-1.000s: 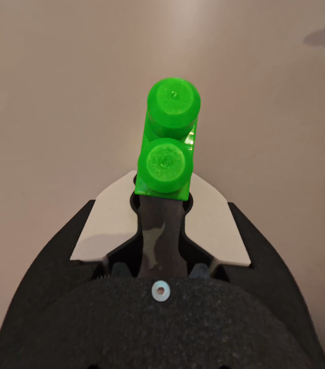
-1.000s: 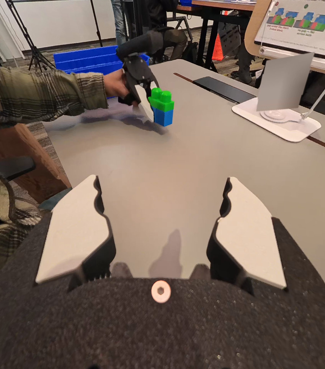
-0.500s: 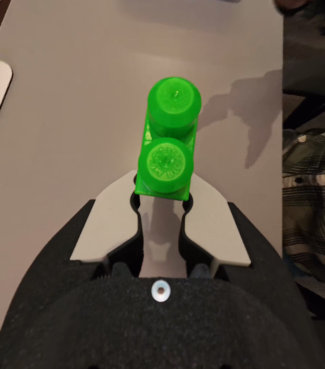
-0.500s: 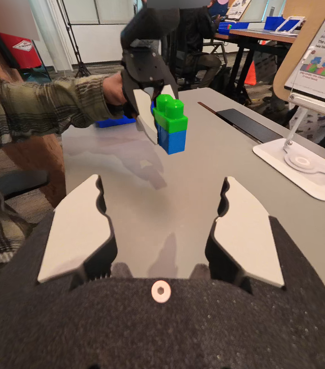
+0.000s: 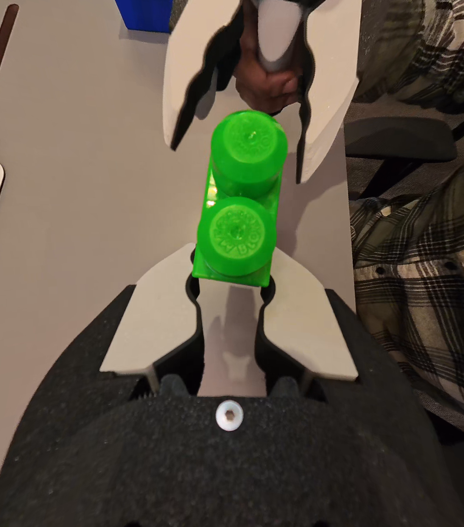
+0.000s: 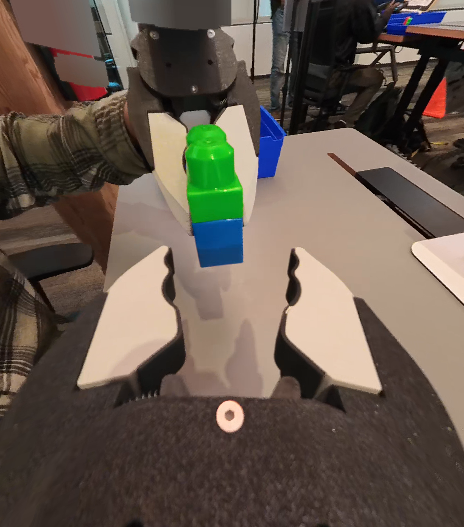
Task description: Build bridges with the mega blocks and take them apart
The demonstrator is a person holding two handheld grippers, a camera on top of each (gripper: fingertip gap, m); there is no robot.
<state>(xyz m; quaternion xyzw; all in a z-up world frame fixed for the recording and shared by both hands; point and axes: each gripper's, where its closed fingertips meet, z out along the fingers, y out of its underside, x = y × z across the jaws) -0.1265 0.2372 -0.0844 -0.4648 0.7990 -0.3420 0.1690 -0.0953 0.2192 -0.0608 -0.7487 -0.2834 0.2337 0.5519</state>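
Above the desk (image 6: 325, 199), our left gripper (image 6: 215, 219) clamps the upright green-on-blue blocks (image 6: 215, 205), now nearer our spread right gripper (image 6: 231, 273).

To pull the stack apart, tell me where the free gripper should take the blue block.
Grip the blue block on its two flat side walls, coming straight at its near end with the open right gripper. It hangs clear below the green block, which the left gripper pinches.

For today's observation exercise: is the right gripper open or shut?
Open: the right gripper has its fingers spread wide, grey table visible between them, nothing held.
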